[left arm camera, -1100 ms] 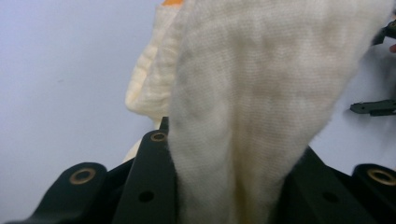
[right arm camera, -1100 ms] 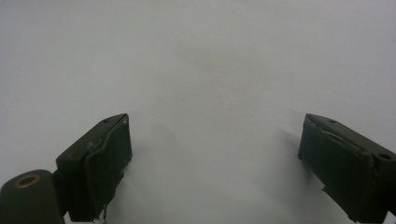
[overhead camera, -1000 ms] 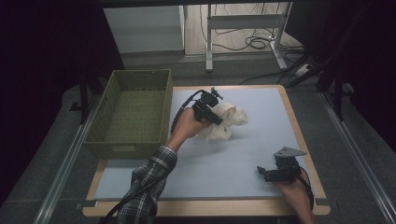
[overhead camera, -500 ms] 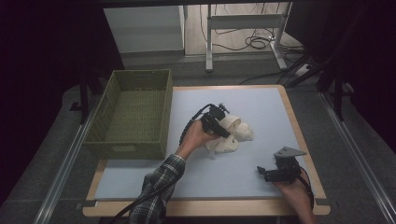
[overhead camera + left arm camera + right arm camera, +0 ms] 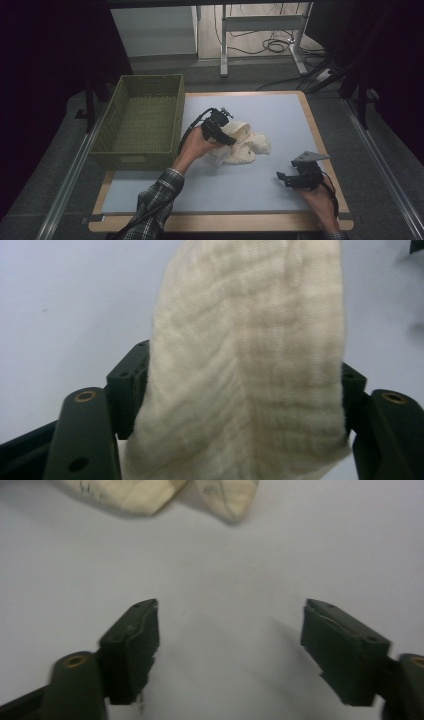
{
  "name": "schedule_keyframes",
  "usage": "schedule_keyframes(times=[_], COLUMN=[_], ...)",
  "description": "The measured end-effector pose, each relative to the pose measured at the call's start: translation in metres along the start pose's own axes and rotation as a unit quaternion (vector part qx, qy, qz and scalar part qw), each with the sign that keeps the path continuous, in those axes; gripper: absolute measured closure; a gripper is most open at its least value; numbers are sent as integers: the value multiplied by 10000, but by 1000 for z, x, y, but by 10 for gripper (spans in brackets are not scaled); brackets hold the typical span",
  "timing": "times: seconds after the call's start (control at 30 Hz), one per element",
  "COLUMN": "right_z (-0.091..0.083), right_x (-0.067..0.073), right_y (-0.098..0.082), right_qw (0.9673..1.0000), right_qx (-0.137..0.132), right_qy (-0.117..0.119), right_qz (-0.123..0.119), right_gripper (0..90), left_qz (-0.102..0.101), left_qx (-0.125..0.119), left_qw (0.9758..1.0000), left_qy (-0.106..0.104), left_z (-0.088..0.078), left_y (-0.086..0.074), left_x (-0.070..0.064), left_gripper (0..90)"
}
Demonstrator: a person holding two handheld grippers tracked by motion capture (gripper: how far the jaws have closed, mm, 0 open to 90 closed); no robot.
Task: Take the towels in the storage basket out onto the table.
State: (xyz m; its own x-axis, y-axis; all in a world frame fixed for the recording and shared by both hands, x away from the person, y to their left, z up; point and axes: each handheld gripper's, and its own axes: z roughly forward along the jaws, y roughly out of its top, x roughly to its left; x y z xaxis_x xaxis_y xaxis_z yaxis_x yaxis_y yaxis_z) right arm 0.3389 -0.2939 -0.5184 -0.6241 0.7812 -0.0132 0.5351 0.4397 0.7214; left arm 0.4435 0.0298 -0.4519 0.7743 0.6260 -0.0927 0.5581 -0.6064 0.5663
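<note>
Cloth: a cream, ribbed cloth [image 5: 243, 143] lies crumpled near the middle of the blue tabletop [image 5: 280, 112]; one fold of it stands up between the jaws of the left gripper [image 5: 220, 134].
Cloth at the left jaws: in the left gripper view the fold [image 5: 250, 365] fills the whole gap from one jaw to the other and reaches well past their tips; its edges lie against both pads.
Left jaws: set wide, having just been opening, with the cloth between them; whether the pads press on it or only touch it, I cannot tell.
Left hand: it comes in from below and holds the gripper over the cloth's near-left part.
Cloth from the right jaws: well ahead of them, apart from their tips, seen as two cream corners [image 5: 150, 492] at the top of the right gripper view.
Right jaws: the right gripper [image 5: 282, 176] rests low on the tabletop; its jaws are spread, have just been closing somewhat, and have only bare blue surface between them.
Basket: a green woven basket [image 5: 137, 150] stands beyond the left gripper's far side from the cloth, at the tabletop's edge.
</note>
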Motion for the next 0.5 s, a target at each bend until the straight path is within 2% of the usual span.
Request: schedule_keyframes(times=[0.07, 0.13, 0.17, 0.2, 0.27, 0.37, 0.43, 0.47, 0.5], right_z=[4, 12, 17, 17, 31, 51, 60, 64, 66], right_x=[-5, -8, -9, -9, -11, -11, -12, -12, -12], right_y=[10, 21, 27, 27, 41, 58, 64, 68, 71], right_qw=[9999, 9996, 9995, 9995, 9995, 9996, 9994, 9993, 9991], right_qx=[-45, -84, -86, -86, -46, 77, 106, 96, 127], right_qy=[116, 267, 287, 287, 300, 244, 281, 324, 387], right_qz=[23, 52, 55, 55, -32, -144, -161, -147, -148], right_gripper=[319, 343, 350, 350, 362, 412, 514, 677, 748], left_qz=[-114, -138, -183, -183, -216, -288, -304, -304, -294], left_qx=[-65, -69, -74, -74, -96, -160, -165, -180, -191], left_qw=[9999, 9998, 9996, 9996, 9994, 9990, 9989, 9987, 9987], left_qy=[59, 119, 212, 212, 253, 308, 325, 363, 376], left_z=[-8, -13, -17, -17, -20, -25, -26, -27, -28], left_y=[-4, -7, -9, -9, -12, -17, -21, -22, -23], left_x=[3, 6, 9, 9, 11, 15, 16, 17, 18], left_gripper=[347, 386, 401, 444, 466, 602, 678, 739, 771])
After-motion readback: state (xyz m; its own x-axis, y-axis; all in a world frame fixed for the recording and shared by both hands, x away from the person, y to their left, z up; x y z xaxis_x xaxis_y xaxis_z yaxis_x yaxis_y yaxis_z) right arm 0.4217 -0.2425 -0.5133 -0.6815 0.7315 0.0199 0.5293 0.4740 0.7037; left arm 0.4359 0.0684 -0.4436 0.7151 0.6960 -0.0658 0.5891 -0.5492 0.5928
